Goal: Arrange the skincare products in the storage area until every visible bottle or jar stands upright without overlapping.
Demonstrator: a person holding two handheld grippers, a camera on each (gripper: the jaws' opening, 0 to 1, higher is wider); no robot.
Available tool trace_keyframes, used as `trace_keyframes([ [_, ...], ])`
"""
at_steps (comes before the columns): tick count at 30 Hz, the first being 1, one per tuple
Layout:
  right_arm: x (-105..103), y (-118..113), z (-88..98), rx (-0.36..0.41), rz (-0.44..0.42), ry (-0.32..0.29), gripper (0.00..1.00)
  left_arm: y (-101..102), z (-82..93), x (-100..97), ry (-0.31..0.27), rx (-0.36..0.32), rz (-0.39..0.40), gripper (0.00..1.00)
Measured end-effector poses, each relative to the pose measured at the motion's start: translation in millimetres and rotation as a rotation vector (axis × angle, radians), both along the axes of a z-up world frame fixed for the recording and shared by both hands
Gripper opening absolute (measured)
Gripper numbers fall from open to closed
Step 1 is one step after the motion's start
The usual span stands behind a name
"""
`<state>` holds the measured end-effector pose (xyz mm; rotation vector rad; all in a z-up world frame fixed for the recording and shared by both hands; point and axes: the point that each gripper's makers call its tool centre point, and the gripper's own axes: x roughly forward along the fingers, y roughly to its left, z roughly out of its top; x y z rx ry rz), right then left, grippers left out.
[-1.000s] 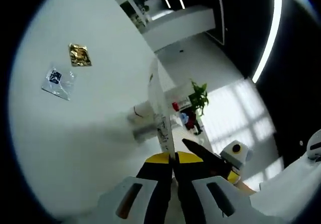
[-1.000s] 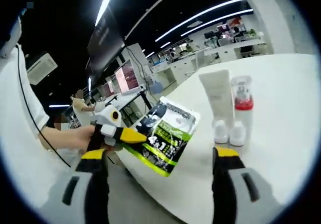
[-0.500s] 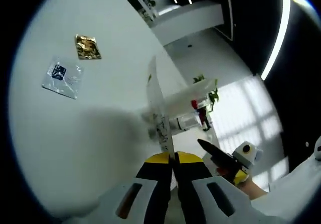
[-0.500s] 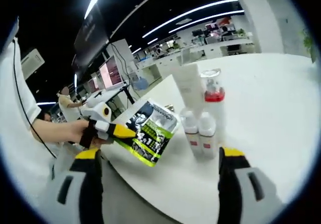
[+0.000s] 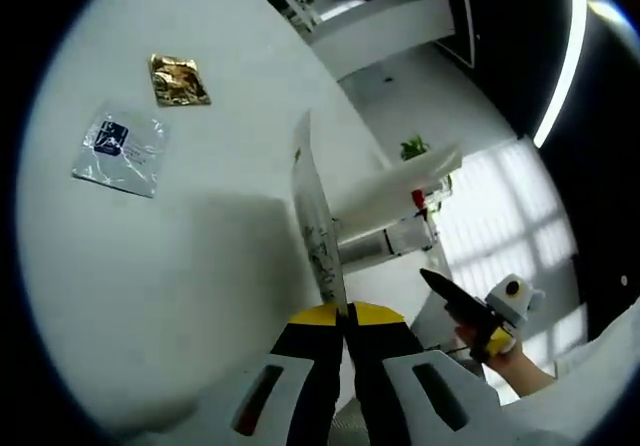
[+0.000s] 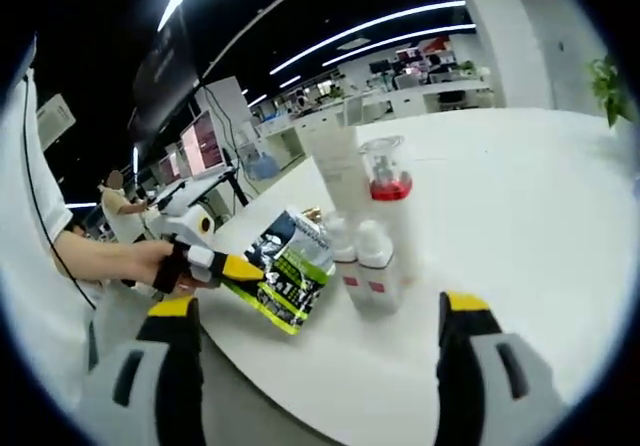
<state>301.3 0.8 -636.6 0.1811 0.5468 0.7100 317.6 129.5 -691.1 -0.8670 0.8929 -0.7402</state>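
Left gripper view: the left gripper (image 5: 345, 316) has its fingers pinched on the bottom edge of a flat sachet (image 5: 315, 221), seen edge-on and held over the near edge of the white counter (image 5: 200, 246), likely to carry it toward the group. Two loose packets, one gold (image 5: 179, 78) and one clear (image 5: 119, 150), lie far across the counter.

Right gripper view: the right gripper (image 6: 310, 316) hangs with fingers spread wide, empty, facing the upright cluster near the counter edge: a white tube (image 6: 336, 161), a red-collared pump bottle (image 6: 384, 201) and two small bottles (image 6: 360, 266), standing close together, apparently already sorted.
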Motion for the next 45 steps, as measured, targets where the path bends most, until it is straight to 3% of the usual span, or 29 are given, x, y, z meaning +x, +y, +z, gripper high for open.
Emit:
trace_keyframes([
  [8, 2, -11, -1.9, -0.008, -0.025, 0.009, 0.99, 5, -24.2, 3.1, 0.002, 0.107, 0.004, 0.00],
  [10, 2, -14, -2.3, -0.008, -0.035, 0.010, 0.99, 11, -32.6, 3.4, -0.003, 0.185, 0.002, 0.00],
  [12, 2, -17, -3.2, -0.009, -0.042, 0.013, 0.99, 13, -38.2, 3.6, -0.034, 0.263, -0.019, 0.00],
  [22, 0, -22, -3.5, -0.011, -0.056, 0.021, 0.99, 9, -47.0, 4.1, -0.123, 0.430, -0.086, 0.00],
  [27, -1, -21, -2.9, -0.011, -0.056, 0.022, 0.99, 15, -47.7, 8.4, -0.204, 0.527, -0.107, 0.05],
  [31, -2, -20, -3.9, -0.009, -0.055, 0.027, 0.99, 20, -48.6, 8.3, -0.228, 0.589, -0.115, 0.12],
  [34, -3, -18, -4.2, -0.010, -0.047, 0.029, 0.99, 23, -47.6, 7.3, -0.302, 0.686, -0.169, 0.17],
  [39, -4, -16, -4.0, -0.005, -0.046, 0.030, 0.99, 27, -46.2, 7.5, -0.344, 0.740, -0.183, 0.22],
  [41, -4, -15, -4.0, -0.005, -0.045, 0.030, 0.99, 35, -45.9, 10.5, -0.375, 0.800, -0.199, 0.24],
  [45, -4, -15, -4.5, -0.004, -0.044, 0.032, 0.99, 41, -38.2, 18.8, -0.496, 0.924, -0.271, 0.28],
])
